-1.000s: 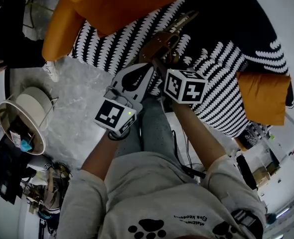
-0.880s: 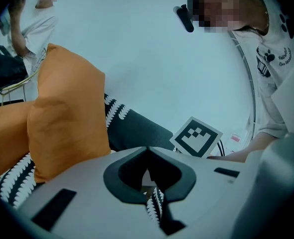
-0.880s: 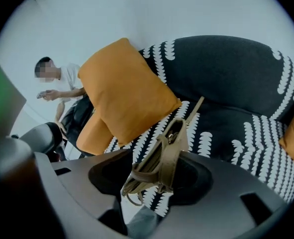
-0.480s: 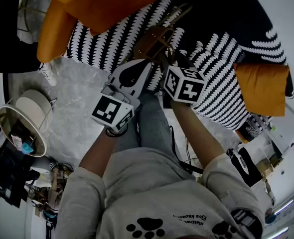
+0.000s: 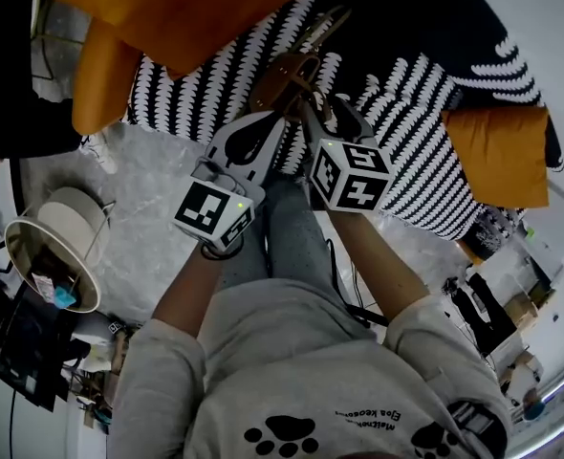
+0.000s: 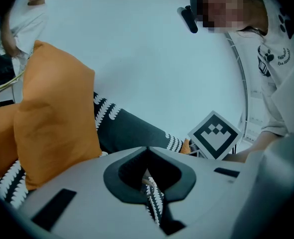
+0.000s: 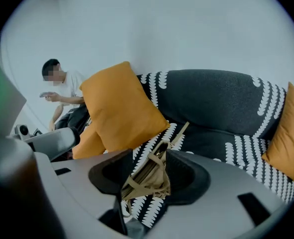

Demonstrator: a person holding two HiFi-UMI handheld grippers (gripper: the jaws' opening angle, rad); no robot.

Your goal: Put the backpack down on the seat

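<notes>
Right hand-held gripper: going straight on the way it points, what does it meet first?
The tan backpack, lying on the patterned seat, framed between the open jaws of the right hand-held gripper. Looks close, though depth is unclear.

The sofa [image 5: 206,89] is black with rows of white scalloped marks. One plain orange cushion [image 5: 191,8] lies at its left end and another orange cushion [image 5: 497,156] at its right end. The backpack [image 5: 284,82] is tan brown. The left gripper [image 5: 266,122] and right gripper [image 5: 332,118] are pale grey, with black-and-white cubes. The sweatshirt [image 5: 292,352] is grey with black paw prints
</notes>
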